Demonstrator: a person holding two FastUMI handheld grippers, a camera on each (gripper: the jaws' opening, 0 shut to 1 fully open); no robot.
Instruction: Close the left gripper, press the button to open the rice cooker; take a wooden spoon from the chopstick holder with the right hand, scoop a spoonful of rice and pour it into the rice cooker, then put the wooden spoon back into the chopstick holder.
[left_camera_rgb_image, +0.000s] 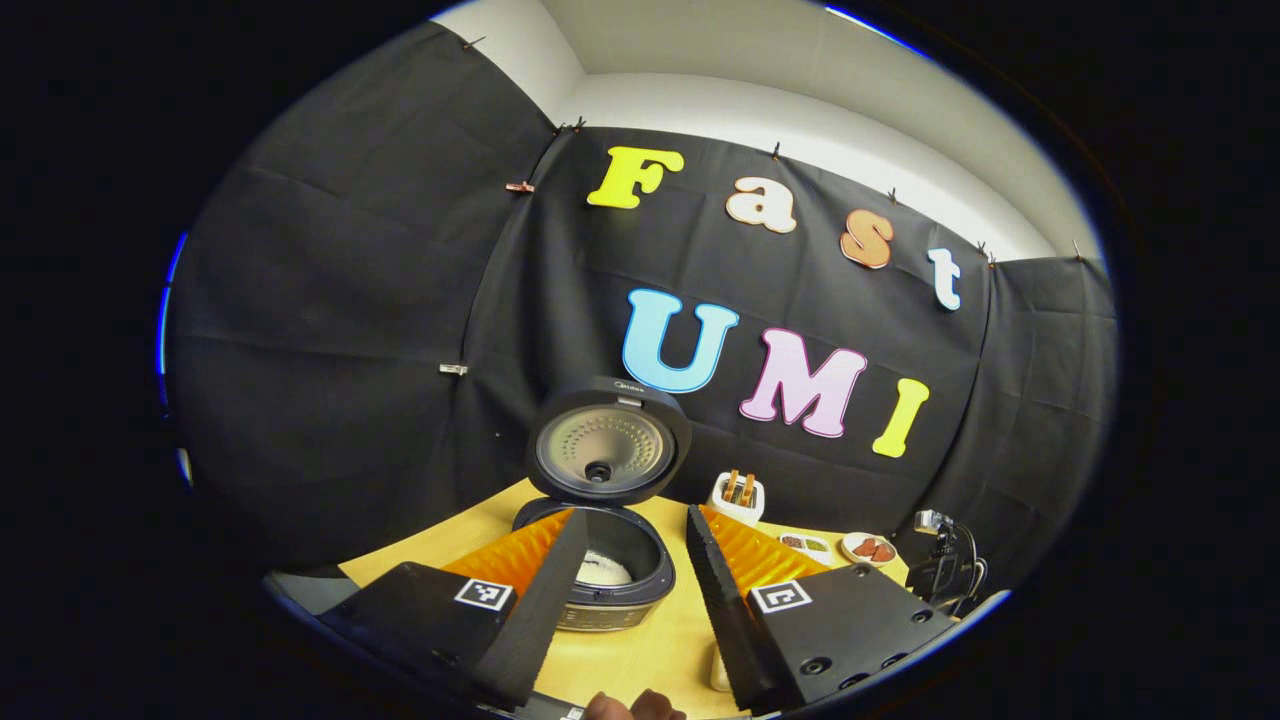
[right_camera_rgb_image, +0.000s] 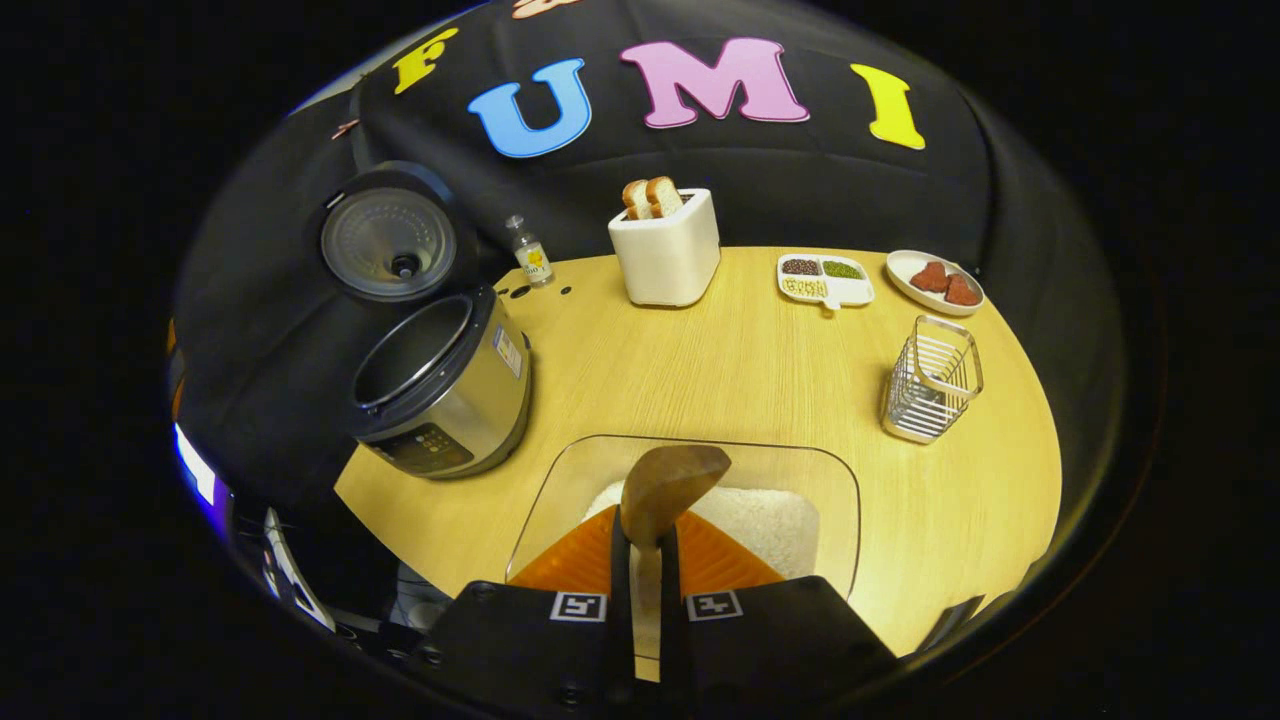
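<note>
— Left gripper (left_camera_rgb_image: 628, 560)?
— Jaws spread wide, holding nothing; the rice cooker (left_camera_rgb_image: 610, 570) sits beyond them, lid up, its front partly hidden by one finger.
— And the right gripper (right_camera_rgb_image: 641, 560)?
— Clamped on the wooden spoon (right_camera_rgb_image: 668, 490) — bowl over the rice (right_camera_rgb_image: 760, 525) in the clear container (right_camera_rgb_image: 840, 480). Chopstick holder (right_camera_rgb_image: 932, 380) stands well right; the spoon's handle is mostly hidden.

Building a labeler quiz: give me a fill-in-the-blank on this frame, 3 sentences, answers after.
1. The rice cooker stands with its lid ____.
2. The right gripper is shut on the handle of the ____, whose bowl hangs over the rice tray.
3. The fingers of the left gripper stand ____, with nothing between them.

Missing words: open; wooden spoon; apart
</note>
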